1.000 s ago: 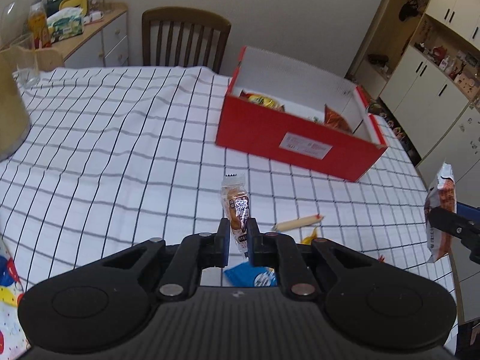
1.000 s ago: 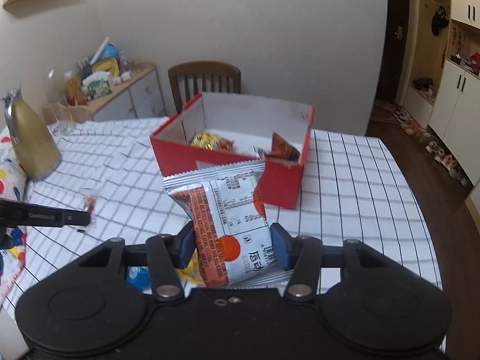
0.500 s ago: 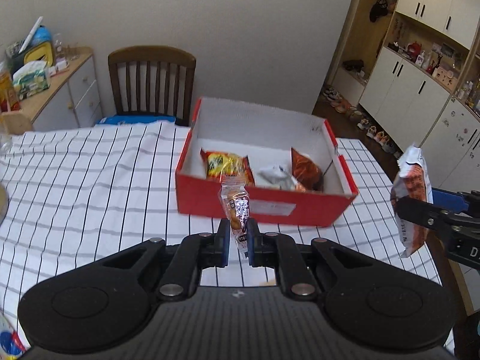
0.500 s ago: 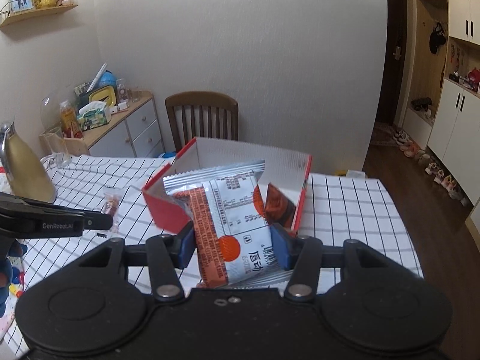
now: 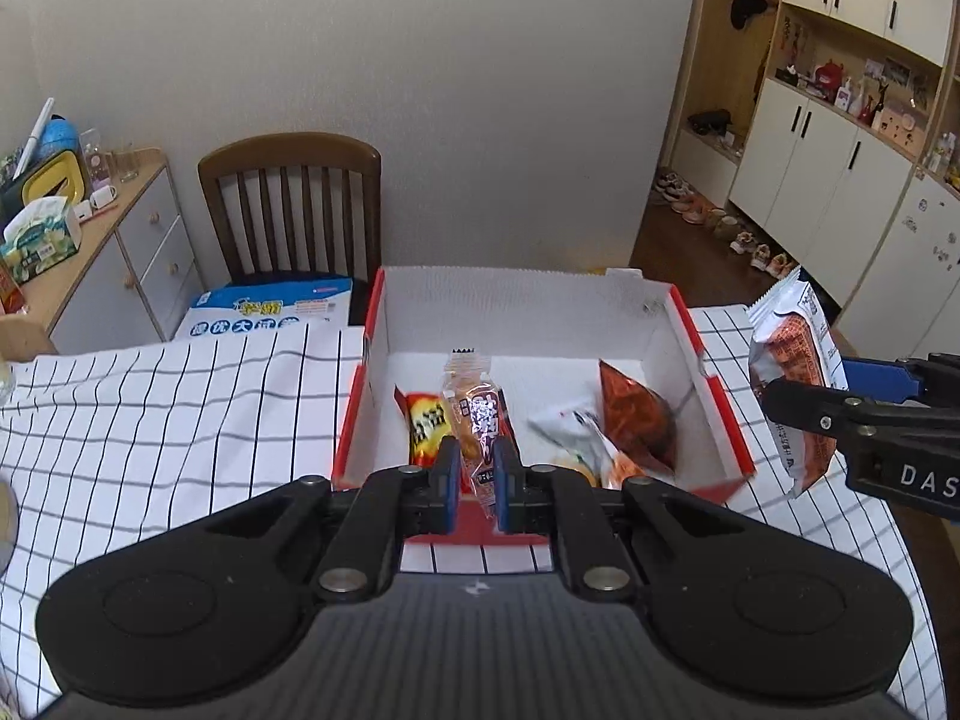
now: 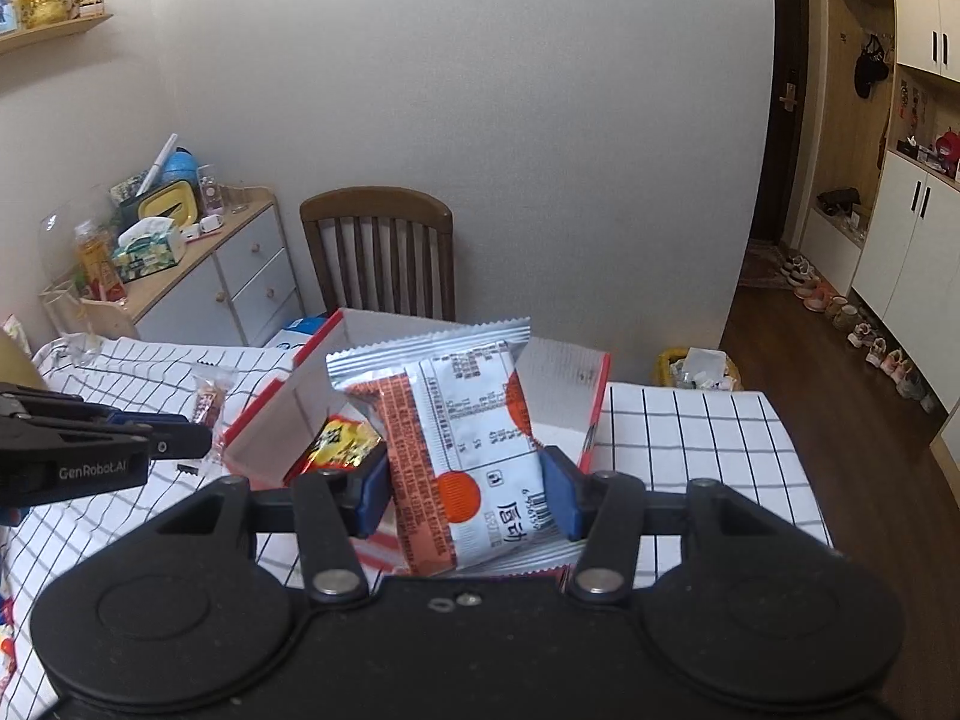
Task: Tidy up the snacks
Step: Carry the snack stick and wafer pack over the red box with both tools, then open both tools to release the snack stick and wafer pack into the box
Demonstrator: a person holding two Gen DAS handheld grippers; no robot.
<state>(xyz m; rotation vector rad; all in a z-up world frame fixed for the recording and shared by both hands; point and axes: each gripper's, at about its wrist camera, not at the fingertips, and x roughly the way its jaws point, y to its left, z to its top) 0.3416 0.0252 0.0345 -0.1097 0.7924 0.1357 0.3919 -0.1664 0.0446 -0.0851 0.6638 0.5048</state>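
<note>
My left gripper is shut on a small clear-wrapped bread snack, held upright over the near wall of the red box. Inside the box lie a yellow-red packet, a white packet and an orange-brown bag. My right gripper is shut on a white and orange snack packet, held above the box's near edge. From the left wrist view that packet hangs just right of the box. In the right wrist view the left gripper with its snack shows at the left.
The box stands on a white checked tablecloth. A wooden chair is behind the table, with a blue and white pack on its seat. A drawer cabinet with clutter stands at the left, white cupboards at the right.
Both grippers have moved forward and up toward the red box, each still holding its snack. The box now lies directly under them and its inside shows.
</note>
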